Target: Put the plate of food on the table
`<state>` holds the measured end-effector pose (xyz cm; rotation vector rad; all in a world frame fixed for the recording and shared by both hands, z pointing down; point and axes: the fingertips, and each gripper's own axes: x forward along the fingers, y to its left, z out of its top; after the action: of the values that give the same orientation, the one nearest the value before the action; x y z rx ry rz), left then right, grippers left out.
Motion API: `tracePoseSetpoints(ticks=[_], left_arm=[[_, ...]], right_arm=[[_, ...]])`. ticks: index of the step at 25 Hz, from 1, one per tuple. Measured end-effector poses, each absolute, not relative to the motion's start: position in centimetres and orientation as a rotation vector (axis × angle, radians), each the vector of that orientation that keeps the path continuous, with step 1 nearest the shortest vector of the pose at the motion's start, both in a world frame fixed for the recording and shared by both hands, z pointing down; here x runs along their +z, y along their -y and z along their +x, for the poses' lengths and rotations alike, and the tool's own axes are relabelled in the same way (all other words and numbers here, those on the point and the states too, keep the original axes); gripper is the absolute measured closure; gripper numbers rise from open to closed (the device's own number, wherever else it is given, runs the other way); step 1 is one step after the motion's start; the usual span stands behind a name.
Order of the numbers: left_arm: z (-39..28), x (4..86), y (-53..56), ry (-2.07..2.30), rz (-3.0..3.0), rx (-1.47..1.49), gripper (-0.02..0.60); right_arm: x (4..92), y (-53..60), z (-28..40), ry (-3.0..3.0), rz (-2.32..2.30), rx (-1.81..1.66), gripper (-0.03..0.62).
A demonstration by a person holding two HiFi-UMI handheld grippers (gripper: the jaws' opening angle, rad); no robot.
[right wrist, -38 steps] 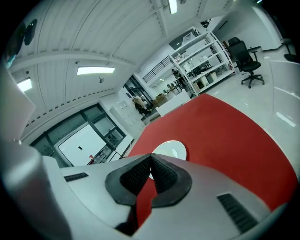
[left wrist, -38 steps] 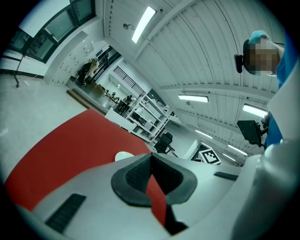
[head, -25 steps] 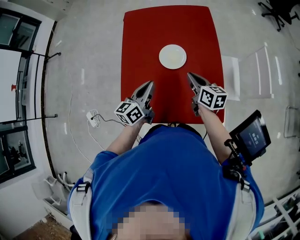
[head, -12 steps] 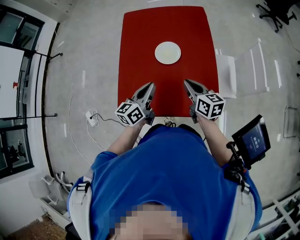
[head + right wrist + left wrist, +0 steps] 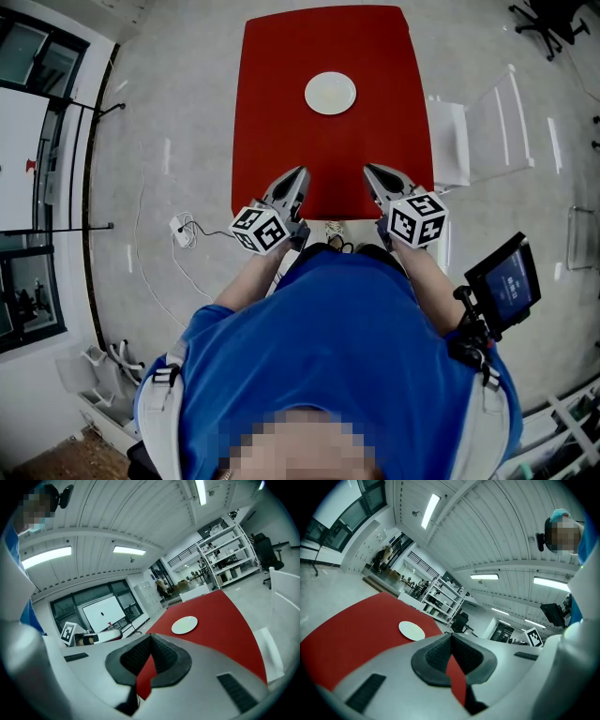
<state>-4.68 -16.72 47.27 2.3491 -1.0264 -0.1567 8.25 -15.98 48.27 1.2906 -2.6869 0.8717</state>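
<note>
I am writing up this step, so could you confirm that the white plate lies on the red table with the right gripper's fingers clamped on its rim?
Not quite. The white plate does lie on the red table, but the right gripper is clear of it at the table's near edge, fingers shut on nothing; the head view shows it.

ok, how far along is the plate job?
Done, by the look of it: the plate lies flat on the red table, on its far half, with nothing touching it. In hand: nothing. The left gripper and right gripper are both shut and empty, near the table's near edge, well short of the plate. Left: nothing obvious. I can't make out any food on the plate.
</note>
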Motion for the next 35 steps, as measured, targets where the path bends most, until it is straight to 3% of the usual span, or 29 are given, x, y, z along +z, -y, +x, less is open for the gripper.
tracePoseSetpoints(ticks=[35], left_arm=[[-4.7,48.2,15.9,1.032,2.343,-0.138,0.575]], right_arm=[[48.2,14.6,7.3,2.716,1.243,0.836,0.592]])
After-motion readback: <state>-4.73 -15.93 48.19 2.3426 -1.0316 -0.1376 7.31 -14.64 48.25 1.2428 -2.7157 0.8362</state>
